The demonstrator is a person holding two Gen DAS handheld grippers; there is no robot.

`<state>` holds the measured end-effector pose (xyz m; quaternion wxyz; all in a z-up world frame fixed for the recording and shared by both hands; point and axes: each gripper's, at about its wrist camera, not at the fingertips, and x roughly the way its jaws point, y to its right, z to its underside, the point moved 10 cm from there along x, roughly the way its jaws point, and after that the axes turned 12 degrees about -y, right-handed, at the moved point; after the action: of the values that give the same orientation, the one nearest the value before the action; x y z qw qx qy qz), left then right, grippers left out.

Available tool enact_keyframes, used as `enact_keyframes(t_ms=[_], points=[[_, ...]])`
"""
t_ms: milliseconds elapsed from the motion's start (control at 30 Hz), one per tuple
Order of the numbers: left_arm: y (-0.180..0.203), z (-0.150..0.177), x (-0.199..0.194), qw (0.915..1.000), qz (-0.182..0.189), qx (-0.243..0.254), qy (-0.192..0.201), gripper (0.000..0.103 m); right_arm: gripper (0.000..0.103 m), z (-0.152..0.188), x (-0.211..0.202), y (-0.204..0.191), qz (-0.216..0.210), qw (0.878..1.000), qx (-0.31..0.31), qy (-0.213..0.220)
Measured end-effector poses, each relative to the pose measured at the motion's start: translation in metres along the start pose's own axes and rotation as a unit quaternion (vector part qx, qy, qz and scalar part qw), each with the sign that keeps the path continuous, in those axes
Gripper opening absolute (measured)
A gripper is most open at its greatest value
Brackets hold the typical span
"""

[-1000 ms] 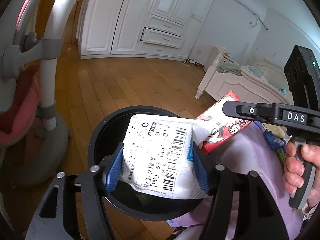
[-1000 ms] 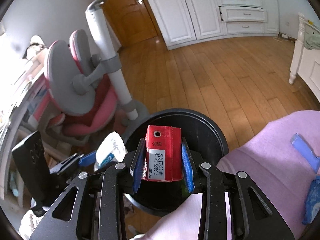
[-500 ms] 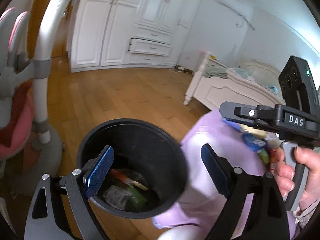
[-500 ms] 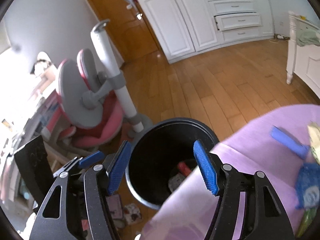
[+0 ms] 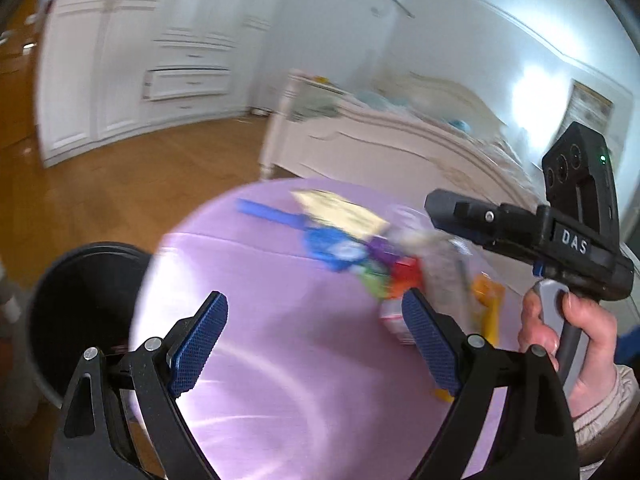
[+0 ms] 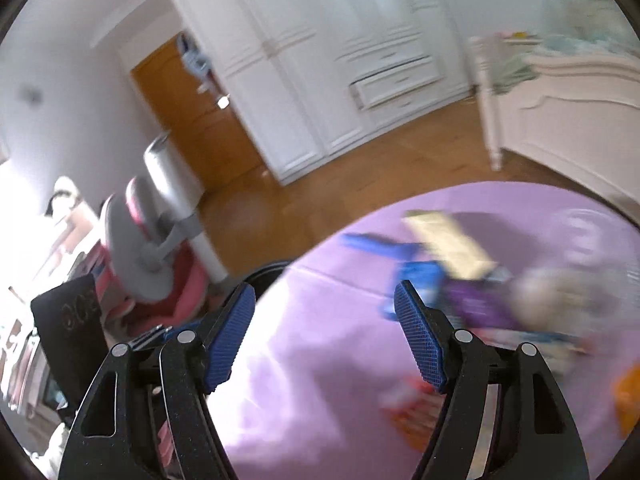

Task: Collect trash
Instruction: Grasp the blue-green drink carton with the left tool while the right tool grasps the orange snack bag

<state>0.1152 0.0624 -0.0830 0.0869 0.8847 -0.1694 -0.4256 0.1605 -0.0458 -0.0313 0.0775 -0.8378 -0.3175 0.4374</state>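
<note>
Both grippers, left [image 5: 314,330] and right [image 6: 324,332], hang empty, jaws spread, over blurred trash [image 5: 360,256].

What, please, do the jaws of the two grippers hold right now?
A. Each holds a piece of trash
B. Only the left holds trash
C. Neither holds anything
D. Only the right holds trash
C: the left gripper and the right gripper both have their jaws spread with nothing between them, above the purple table, where the trash lies.
</note>
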Motion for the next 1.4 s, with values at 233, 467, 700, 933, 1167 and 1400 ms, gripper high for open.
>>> enact_keyframes(t_ms=[233, 467, 700, 933, 1167, 1400], points=[[0.085, -0.002, 0.045, 0.9967, 0.052, 0.044, -0.044, 0.088, 0.075, 0.04, -0.08, 0.123, 0.092, 0.992, 0.076, 0.042], [0.132, -0.007, 0.087, 0.994, 0.041, 0.073, -0.071, 0.088, 0.075, 0.084, -0.092, 0.209, 0.188, 0.979, 0.084, -0.01], [0.135, -0.008, 0.12, 0.9928, -0.024, 0.074, -0.09, 0.087, 0.075, 0.102, -0.052, 0.226, 0.247, 0.965, 0.026, -0.087], [0.136, -0.008, 0.127, 0.9894, -0.077, 0.093, -0.08, 0.061, 0.064, 0.103, -0.042, 0.227, 0.272, 0.958, -0.013, -0.093], [0.131, -0.007, 0.12, 0.9928, -0.061, 0.08, -0.065, 0.051, 0.047, 0.109, -0.059, 0.225, 0.24, 0.968, 0.011, -0.07], [0.132, -0.012, 0.098, 0.9954, -0.036, 0.08, -0.039, 0.046, 0.046, 0.101, -0.083, 0.211, 0.161, 0.985, 0.064, -0.023]])
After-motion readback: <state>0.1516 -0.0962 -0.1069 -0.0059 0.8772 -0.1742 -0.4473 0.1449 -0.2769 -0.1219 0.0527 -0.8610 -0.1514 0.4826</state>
